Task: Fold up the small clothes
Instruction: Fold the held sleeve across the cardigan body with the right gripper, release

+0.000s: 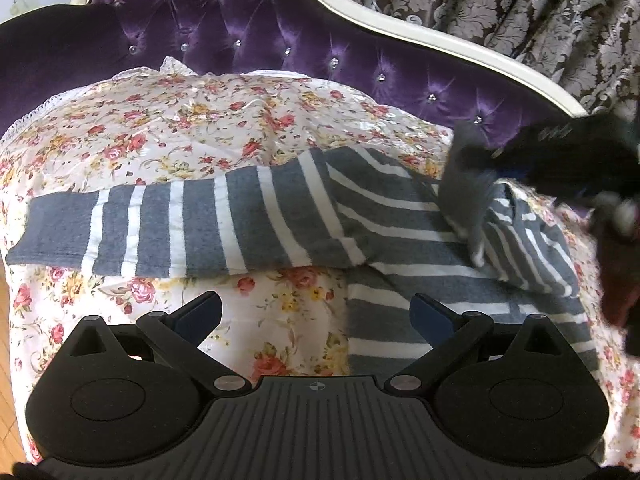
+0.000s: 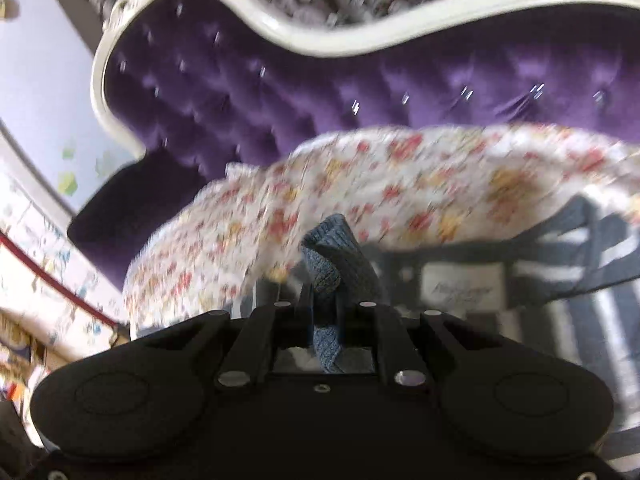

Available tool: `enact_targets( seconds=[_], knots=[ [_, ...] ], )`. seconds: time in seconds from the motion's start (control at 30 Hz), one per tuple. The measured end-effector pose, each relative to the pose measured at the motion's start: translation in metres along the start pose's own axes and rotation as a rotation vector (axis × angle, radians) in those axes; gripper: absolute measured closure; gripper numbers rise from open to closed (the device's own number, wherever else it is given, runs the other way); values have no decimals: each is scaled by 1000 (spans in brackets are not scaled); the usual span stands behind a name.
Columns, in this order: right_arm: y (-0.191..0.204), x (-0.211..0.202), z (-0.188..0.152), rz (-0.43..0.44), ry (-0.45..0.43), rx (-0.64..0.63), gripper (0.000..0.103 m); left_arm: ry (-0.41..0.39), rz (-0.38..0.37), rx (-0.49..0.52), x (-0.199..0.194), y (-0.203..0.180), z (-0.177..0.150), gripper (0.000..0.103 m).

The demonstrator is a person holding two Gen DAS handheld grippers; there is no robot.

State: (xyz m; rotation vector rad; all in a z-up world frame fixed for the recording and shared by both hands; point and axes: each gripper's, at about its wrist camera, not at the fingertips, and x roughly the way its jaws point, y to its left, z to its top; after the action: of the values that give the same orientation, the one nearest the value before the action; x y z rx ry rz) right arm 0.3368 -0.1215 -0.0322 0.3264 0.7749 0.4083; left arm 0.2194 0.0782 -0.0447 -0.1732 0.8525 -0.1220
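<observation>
The striped shirt (image 1: 280,216) lies on the floral cover (image 1: 192,128) — the right gripper (image 2: 324,300) pinches its grey fabric, fingers closed; the left gripper (image 1: 316,312) hovers, fingers spread wide, empty.

One striped garment (image 1: 248,220), one floral cover (image 1: 200,128), one purple sofa (image 1: 240,32), two grippers (image 1: 316,312).

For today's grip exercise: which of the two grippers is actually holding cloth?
The right gripper: shut on a grey fold of the striped garment. The left gripper hangs open, holding nothing.
</observation>
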Motion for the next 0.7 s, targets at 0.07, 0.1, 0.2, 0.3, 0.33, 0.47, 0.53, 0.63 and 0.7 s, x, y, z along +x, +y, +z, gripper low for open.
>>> enact_targets(
  seconds=[0.07, 0.1, 0.2, 0.3, 0.33, 0.47, 0.53, 0.63, 0.7],
  knots=[
    [6, 12, -10, 5, 26, -35, 78, 6, 0, -3, 2, 0, 0, 2],
    [7, 14, -16, 16, 33, -42, 77, 8, 0, -4, 2, 0, 0, 2],
    [6, 20, -23, 61, 38, -19, 59, 16, 0, -4, 5, 0, -1, 2],
    [2, 12, -23, 84, 4, -12, 52, 22, 1, -3, 6, 0, -2, 2],
    [-1, 8, -22, 88, -9, -10, 52, 24, 0, -2, 7, 0, -1, 2],
    [-21, -11, -18, 60, -56, 20, 52, 30, -2, -1, 9, -1, -2, 2],
    [-38, -24, -19, 13, -76, 39, 52, 33, -5, 2, 9, -2, -3, 2],
    [-72, -48, -24, -95, -104, 84, 52, 41, -12, 11, 11, -5, -5, 2],
    [-98, -66, -27, -175, -122, 133, 51, 48, -19, 13, 12, -7, -6, 2]
  ],
)
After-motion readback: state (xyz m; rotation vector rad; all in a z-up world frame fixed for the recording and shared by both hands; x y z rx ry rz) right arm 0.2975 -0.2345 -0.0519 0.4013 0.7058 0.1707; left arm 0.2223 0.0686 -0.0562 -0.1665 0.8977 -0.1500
